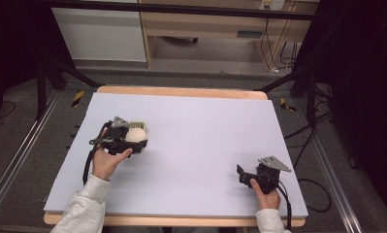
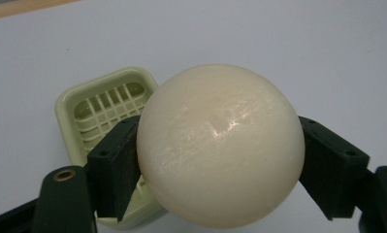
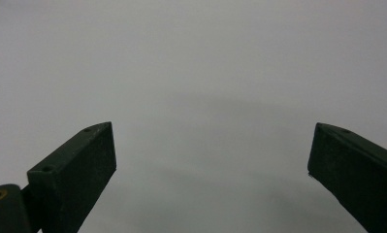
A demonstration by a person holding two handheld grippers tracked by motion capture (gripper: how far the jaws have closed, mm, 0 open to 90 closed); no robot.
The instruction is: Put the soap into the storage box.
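Black fingers (image 2: 114,170) of the left gripper (image 1: 125,140) press on both flanks of a cream ball (image 2: 220,145), which sits clamped between them, one pad at each side of its widest part. Just behind the ball, on the far side from the hand, a pale green slatted dish (image 2: 101,107) rests on the white table (image 1: 201,126); from the left gripper view the ball overlaps the dish's near right corner, though I cannot tell whether it hangs just above the dish or touches it. The dish's long axis runs away from the gripper, slanting a little to the left in that view, so the coming move, as I judge it, turns on shifting the ball forward and slightly left to centre it over the slats. The left hand is plainly the nearer one. Over at the near right part of the table, the right gripper (image 1: 247,175) stands well apart from both things, its jaws spread wide over bare surface. Counting: one ball, one dish, two grippers.
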